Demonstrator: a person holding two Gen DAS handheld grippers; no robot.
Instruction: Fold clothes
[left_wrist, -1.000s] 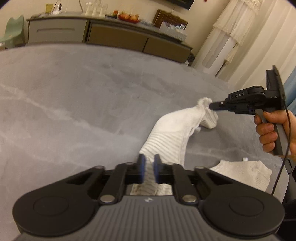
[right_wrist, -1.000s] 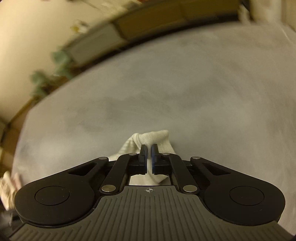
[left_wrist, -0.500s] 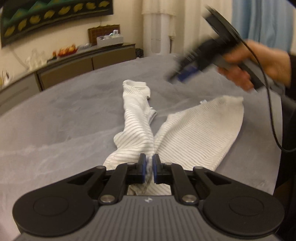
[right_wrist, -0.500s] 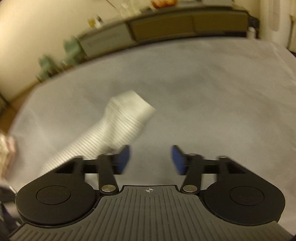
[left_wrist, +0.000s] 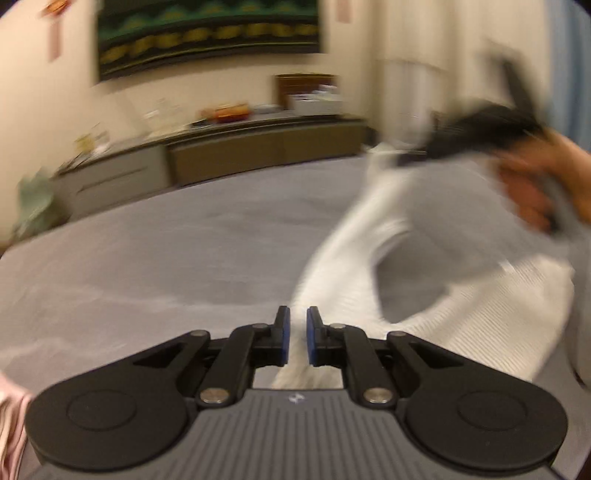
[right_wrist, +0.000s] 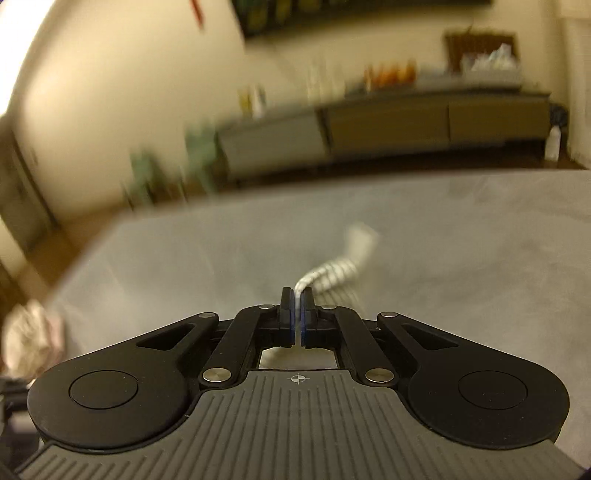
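Note:
A white ribbed garment (left_wrist: 480, 314) lies on the grey table (left_wrist: 147, 266), its body spread at the right. My left gripper (left_wrist: 298, 332) is shut on the garment's near part, and cloth shows beneath its jaws. One sleeve (left_wrist: 351, 258) rises off the table to my right gripper (left_wrist: 410, 158), blurred and held by a hand (left_wrist: 535, 184). In the right wrist view my right gripper (right_wrist: 298, 299) is shut on a thin fold of the striped cloth (right_wrist: 340, 271), which trails forward over the table (right_wrist: 480, 240).
A pink cloth (left_wrist: 11, 424) lies at the table's near left edge and shows blurred as the pink cloth (right_wrist: 29, 332) in the right wrist view. A long sideboard (left_wrist: 221, 158) stands against the far wall beyond the table.
My right gripper, open half a second ago, has shut on the sleeve end and lifted it off the table. My left gripper keeps its hold while its view has swung.

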